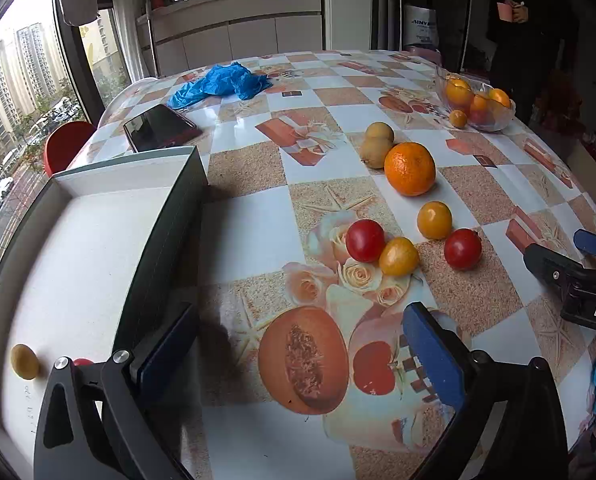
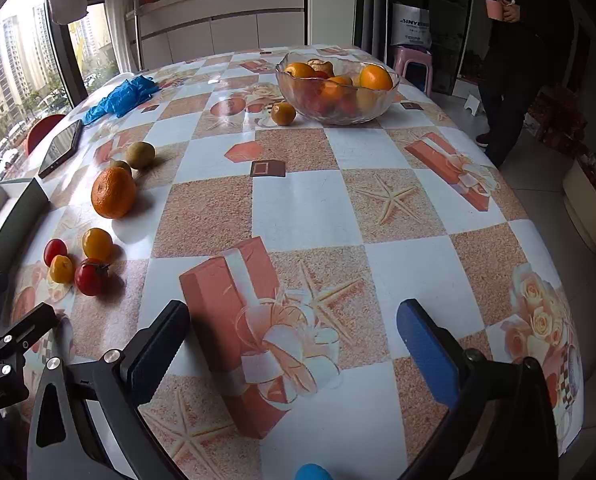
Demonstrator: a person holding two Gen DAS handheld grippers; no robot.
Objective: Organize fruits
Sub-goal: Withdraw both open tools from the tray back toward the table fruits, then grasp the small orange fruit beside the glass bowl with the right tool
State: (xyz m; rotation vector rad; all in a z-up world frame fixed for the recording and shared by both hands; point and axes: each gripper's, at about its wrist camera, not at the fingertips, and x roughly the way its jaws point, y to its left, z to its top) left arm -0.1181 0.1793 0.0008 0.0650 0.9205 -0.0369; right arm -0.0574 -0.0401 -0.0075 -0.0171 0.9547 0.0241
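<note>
Both claws stand wide and empty over the table (image 1: 258,208). The loose tomatoes (image 1: 365,240) lie just ahead of the left claw (image 1: 298,344), slightly right, the nearer one; the tray (image 1: 98,240) sits at its left.

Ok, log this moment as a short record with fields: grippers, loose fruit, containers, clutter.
left gripper: open, nothing between the jaws
right gripper: open, nothing between the jaws
loose fruit: one orange, two red tomatoes, two yellow tomatoes, two brownish round fruits
glass bowl: holds oranges; one small orange fruit outside it
tray: one yellowish fruit inside
clutter: phone, blue plastic bag
</note>
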